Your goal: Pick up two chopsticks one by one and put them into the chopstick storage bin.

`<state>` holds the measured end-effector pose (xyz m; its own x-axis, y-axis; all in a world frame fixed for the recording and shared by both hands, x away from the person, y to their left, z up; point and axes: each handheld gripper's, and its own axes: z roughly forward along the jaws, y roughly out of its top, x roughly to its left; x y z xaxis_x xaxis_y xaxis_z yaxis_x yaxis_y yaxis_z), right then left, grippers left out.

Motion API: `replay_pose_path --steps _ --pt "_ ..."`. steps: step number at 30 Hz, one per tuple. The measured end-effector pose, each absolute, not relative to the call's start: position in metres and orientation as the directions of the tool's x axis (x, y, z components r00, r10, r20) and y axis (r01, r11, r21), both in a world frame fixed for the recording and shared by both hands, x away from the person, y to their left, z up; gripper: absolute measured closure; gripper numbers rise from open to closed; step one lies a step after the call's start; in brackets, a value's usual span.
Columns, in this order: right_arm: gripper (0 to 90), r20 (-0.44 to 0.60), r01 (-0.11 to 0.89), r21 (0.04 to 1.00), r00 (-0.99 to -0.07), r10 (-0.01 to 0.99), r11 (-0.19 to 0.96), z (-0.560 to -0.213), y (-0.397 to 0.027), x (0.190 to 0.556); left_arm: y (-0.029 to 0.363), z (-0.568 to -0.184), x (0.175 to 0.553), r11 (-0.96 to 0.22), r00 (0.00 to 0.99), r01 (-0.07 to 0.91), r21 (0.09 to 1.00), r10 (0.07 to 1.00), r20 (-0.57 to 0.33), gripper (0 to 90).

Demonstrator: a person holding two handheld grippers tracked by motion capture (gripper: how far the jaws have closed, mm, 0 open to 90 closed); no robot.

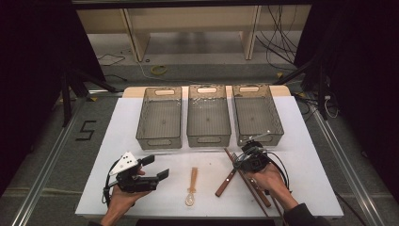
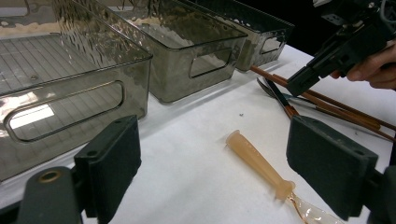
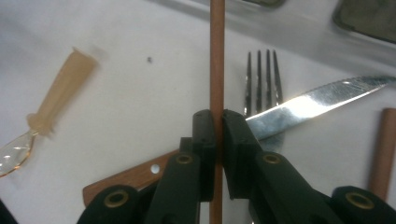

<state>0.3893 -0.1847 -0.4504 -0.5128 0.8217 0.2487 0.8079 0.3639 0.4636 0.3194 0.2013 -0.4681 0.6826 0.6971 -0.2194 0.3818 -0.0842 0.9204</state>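
Right gripper view: thin, straight reddish-brown chopstick (image 3: 216, 56) pinched between right tongs (image 3: 218, 123); left tongs (image 2: 233, 172) spread.

White table (image 1: 141, 188) under dim light; surroundings dark at both sides. Grey floor (image 1: 42, 155) beneath, metal rails (image 1: 47, 165) running along table's left and right. Black mark shaped like "5" (image 1: 86, 130) on floor, left. Pale wooden shelf unit (image 1: 188, 28) beyond far edge. Loose cables (image 1: 277, 42) and yellow coil (image 1: 159, 69) on floor there.
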Motion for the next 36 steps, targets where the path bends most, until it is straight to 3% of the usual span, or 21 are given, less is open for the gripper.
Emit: replay_pose_path --steps 12,24,36 --pt "84.9 0.203 0.716 0.547 -0.615 0.762 0.433 -0.418 -0.161 0.388 0.201 -0.469 0.320 -0.088 0.681 0.394 0.915 0.697 -0.226 17.2" --pt "84.9 0.191 0.659 0.632 -0.642 0.742 0.407 -0.390 -0.136 0.402 0.201 -0.468 0.321 -0.081 0.678 0.407 0.910 0.694 -0.241 17.1" --pt "84.9 0.223 0.631 0.696 -0.643 0.733 0.342 -0.380 -0.118 0.406 0.166 -0.459 0.331 -0.038 0.688 0.502 0.864 0.623 -0.372 17.7"
